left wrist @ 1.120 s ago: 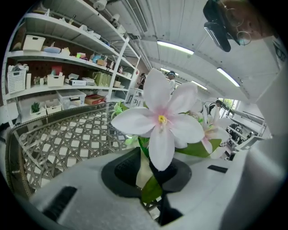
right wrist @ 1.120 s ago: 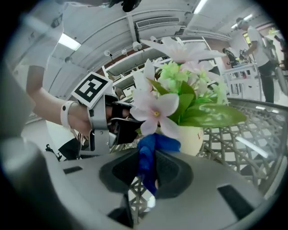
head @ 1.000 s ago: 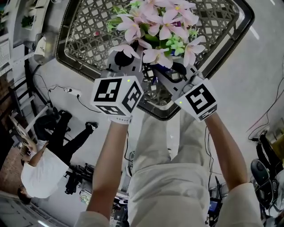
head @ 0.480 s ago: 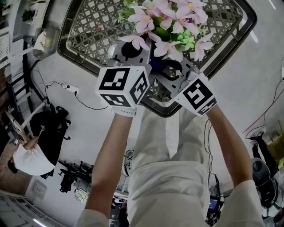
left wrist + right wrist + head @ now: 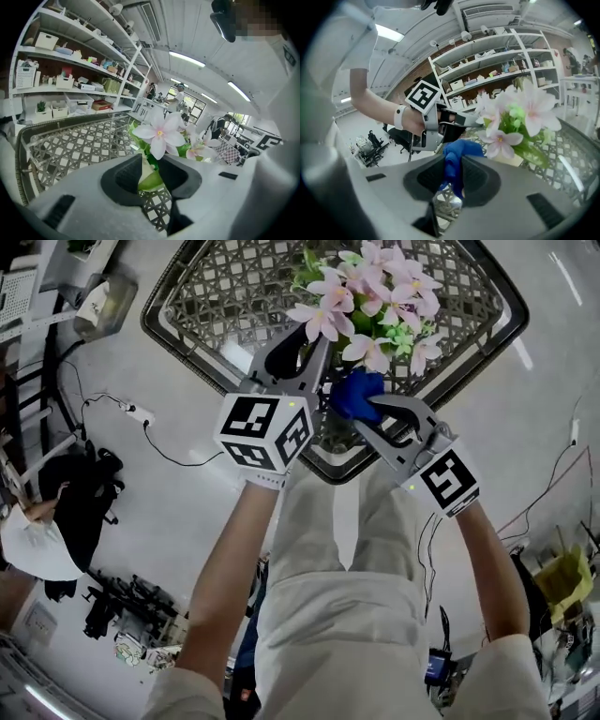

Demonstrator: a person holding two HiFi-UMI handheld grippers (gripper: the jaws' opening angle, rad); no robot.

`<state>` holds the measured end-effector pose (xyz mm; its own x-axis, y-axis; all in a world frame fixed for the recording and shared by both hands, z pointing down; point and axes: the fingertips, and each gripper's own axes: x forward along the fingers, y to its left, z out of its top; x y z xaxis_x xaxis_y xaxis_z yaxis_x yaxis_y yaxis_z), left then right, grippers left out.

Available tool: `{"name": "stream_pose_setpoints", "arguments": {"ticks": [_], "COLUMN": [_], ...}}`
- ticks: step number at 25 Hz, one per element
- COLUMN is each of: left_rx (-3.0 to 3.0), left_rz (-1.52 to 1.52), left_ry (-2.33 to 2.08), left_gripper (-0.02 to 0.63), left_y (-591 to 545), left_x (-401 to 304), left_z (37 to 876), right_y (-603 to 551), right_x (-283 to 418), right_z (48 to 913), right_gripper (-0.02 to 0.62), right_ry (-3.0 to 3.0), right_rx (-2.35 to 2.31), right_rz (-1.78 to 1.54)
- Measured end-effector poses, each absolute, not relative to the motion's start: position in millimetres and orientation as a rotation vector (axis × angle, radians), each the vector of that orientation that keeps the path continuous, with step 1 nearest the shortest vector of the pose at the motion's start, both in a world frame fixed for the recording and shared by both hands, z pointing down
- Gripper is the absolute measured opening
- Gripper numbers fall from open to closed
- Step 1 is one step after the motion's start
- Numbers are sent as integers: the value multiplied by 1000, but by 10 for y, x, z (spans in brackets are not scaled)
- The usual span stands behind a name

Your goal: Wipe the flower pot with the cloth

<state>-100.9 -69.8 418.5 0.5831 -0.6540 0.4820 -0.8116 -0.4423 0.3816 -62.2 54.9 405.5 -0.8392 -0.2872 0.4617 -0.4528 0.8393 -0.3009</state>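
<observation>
Pink flowers (image 5: 370, 306) with green leaves fill the flower pot, whose cream side (image 5: 506, 160) shows only in the right gripper view. The pot stands on a lattice-top table (image 5: 225, 296). My right gripper (image 5: 364, 411) is shut on a blue cloth (image 5: 354, 393), bunched up beside the flowers' near side. The cloth (image 5: 457, 152) hangs between its pads. My left gripper (image 5: 300, 338) reaches in under the flowers from the left. Its jaws are opening, with a green leaf (image 5: 150, 180) and something pale between them. In its own view the left gripper (image 5: 150, 166) faces a pink bloom (image 5: 159, 136).
The table's dark rim (image 5: 323, 470) lies just below both grippers. A person (image 5: 37, 540) and cables (image 5: 141, 418) are on the floor at the left. Shelves with boxes (image 5: 61, 79) stand beyond the table. The left gripper's marker cube (image 5: 423, 96) shows in the right gripper view.
Both grippers have moved up toward the flowers. The blue cloth has come into view at the right gripper's tip, and the right gripper has rolled. The left jaws have spread apart.
</observation>
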Motion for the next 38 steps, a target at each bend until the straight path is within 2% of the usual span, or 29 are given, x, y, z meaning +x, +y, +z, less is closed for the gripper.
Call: {"name": "stream_pose_setpoints", "arguments": {"ticks": [2,4,9,18,31,38], "left_rx": [2221,2204,2212,2302,2496,2584], "left_rz": [362,385,383,280,155,82], "left_ry": [-1176,-1188,-1145,-1097,-1242,-1241], "left_gripper": [111,54,28,23,21,21], "left_y": [-596,-497,-272,14,307,474], "left_x": [-1058,-1093,-988,-731,-954,-981], "left_z": [4079,3961,3525,2612,1253,794], "right_y": [618,656,675,510,432,589], "right_x": [-554,-478,-272,280,709,805], "right_z": [3850,3627,3006,2127,926,493], "right_gripper": [97,97,97,97,98,98], "right_ry": [-2620,-2634,-2671,-2663,-2725,-2736], "right_rx": [532,540,607,844,1202,1344], "right_rz": [545,540,530,452,278,211]}}
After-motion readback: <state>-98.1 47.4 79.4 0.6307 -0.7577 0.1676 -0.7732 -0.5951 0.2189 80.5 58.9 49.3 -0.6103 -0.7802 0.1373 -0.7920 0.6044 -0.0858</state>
